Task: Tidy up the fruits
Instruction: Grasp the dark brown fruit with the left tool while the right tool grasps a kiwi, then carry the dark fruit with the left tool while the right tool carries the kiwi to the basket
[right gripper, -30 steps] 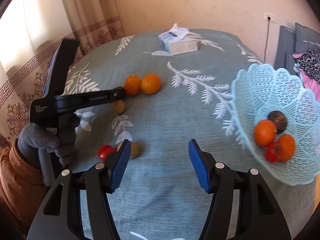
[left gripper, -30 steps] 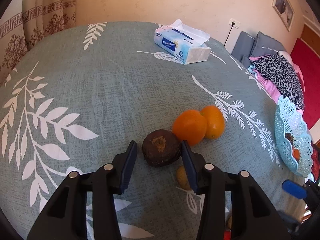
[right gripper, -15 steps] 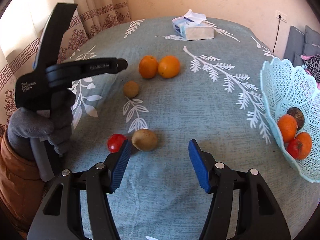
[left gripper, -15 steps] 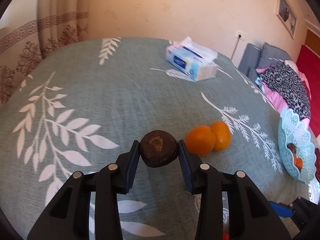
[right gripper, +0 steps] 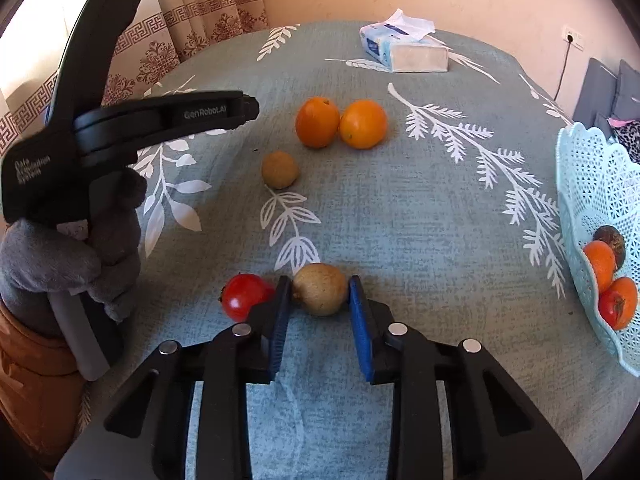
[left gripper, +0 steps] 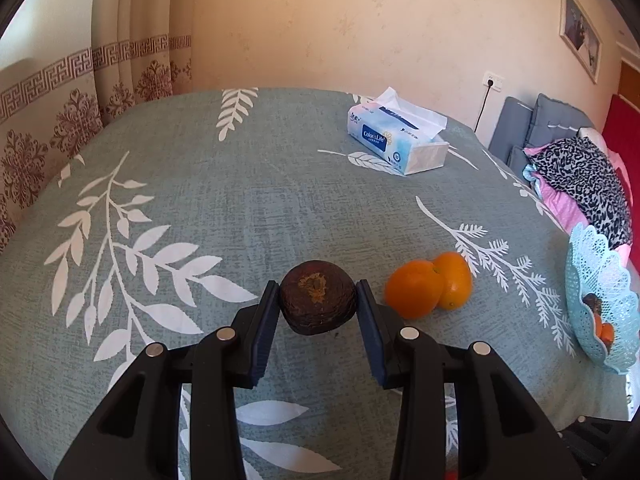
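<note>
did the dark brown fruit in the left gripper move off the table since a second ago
Yes. The dark brown fruit, clamped in the left gripper, now sits left of and apart from the two oranges it earlier touched, so it was apparently lifted.

left tongs [left gripper: 317,304] raised and clamped, right tongs [right gripper: 319,294] low, pads closing inward

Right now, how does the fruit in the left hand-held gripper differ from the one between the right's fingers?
The dark fruit is blackish-brown, rough and flattened; the tan fruit is pale brown, smoother and more egg-shaped. The dark fruit looks lifted off the tablecloth in the left hand-held gripper; the tan fruit appears to rest on it, next to a tomato. Both sit between blue pads.
</note>
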A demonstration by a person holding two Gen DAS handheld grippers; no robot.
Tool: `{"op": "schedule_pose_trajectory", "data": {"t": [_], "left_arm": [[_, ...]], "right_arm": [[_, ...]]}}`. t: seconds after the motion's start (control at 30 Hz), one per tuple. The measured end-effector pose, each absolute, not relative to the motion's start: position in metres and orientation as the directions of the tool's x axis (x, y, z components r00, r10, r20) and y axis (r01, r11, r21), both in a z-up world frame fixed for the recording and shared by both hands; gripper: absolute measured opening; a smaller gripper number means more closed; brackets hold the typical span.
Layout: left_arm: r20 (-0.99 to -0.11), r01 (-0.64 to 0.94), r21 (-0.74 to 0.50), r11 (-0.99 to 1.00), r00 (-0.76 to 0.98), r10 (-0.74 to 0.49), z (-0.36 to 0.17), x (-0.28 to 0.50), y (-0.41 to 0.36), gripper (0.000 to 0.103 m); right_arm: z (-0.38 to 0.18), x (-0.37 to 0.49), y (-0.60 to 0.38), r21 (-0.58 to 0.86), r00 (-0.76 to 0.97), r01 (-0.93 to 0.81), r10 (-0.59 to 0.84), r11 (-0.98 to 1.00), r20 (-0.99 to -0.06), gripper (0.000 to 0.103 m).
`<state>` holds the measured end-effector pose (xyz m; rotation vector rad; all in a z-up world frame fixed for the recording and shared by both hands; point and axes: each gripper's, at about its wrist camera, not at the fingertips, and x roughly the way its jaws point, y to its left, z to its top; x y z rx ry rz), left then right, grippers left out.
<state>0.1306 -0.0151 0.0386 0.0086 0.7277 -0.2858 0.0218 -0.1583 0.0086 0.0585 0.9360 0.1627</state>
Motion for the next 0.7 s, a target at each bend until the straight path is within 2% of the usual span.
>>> {"op": "schedule_pose_trajectory", "data": {"t": [0.33, 0.7], "left_arm": [[-0.607, 0.226, -0.052, 0.973, 0.766, -0.21, 0.045, 0.123, -0.013, 0.039], [-0.572, 0.246, -0.038, 0.968, 0.789, -0.224, 0.051, 0.112, -0.018, 0.039]], "right_arm": [[0.036, 0.001, -0.186, 0.125, 0.652, 0.002, 0.093, 0.992, -0.752, 0.03], [0.064, -0.015, -0.219, 0.109, 0.715, 0.119, -0.008, 0.987, -0.699, 0.03]]}}
